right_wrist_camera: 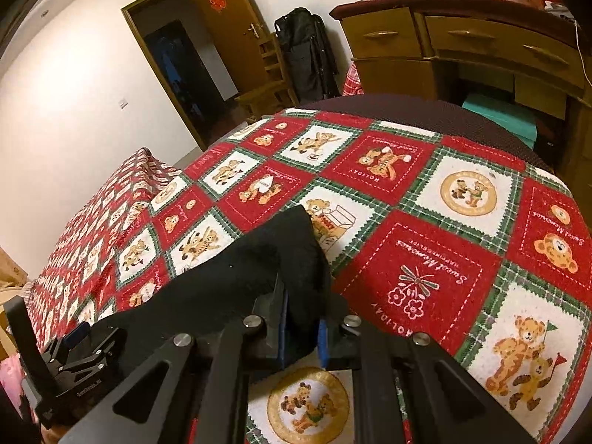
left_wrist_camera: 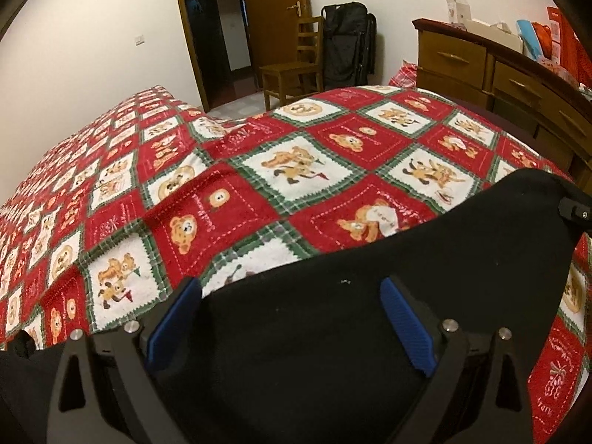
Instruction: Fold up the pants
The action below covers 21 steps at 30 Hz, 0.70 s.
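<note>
Mid-fold: black pants point(left_wrist_camera: 370, 259) lie on the bear-print blanket point(left_wrist_camera: 296, 170).
Right gripper point(right_wrist_camera: 301, 329) clamps the pants' edge; left gripper point(left_wrist_camera: 292, 307) stands apart over the cloth and likely must pinch next.

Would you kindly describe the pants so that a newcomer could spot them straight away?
Find the bed's red, white and green teddy-bear blanket. On its near edge lies a plain black cloth, the pants, one corner pinched in the right gripper. They are the only dark, unpatterned thing on the blanket.
</note>
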Motion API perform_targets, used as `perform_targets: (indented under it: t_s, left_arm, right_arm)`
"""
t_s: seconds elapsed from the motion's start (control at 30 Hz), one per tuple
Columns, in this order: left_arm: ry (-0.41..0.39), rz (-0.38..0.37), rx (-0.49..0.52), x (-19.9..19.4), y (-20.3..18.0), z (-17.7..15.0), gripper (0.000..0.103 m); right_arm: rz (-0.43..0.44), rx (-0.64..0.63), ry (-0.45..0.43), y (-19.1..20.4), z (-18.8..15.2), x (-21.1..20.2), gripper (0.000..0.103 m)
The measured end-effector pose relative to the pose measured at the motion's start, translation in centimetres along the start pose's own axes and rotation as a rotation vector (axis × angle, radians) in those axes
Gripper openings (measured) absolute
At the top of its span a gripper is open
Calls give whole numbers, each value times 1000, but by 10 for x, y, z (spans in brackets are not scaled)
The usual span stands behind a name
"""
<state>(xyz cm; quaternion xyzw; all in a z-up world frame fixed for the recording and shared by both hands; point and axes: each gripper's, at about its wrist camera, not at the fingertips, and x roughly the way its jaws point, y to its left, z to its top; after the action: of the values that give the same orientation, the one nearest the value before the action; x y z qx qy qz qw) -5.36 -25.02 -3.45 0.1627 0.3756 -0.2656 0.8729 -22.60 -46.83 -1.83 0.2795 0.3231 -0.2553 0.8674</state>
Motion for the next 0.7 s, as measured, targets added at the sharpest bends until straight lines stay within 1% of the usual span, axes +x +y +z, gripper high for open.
perform_targets:
  t_s: [0.2, 0.3, 0.4, 0.47, 0.57, 0.7]
  left_arm:
    - [25, -32, -13, -6, 4, 0, 100]
    - [14, -20, 7, -3, 0, -2, 100]
    - [15, -19, 27, -4, -2, 0, 100]
    - [26, -47, 30, -8, 5, 4, 99]
    - [2, -63, -27, -22, 33, 12, 99]
    - [-15, -85, -104, -40, 77, 13, 99]
  right_arm:
    - [-12, -4, 3, 1, 0, 1, 12]
    - [-16, -21, -8, 5, 2, -1, 12]
    - [-13, -73, -40, 21, 8, -13, 12]
    - [3, -131, -70, 39, 11, -28, 12]
    - [45, -220, -110, 72, 13, -52, 12]
    - [90, -396, -179, 133, 5, -83, 12]
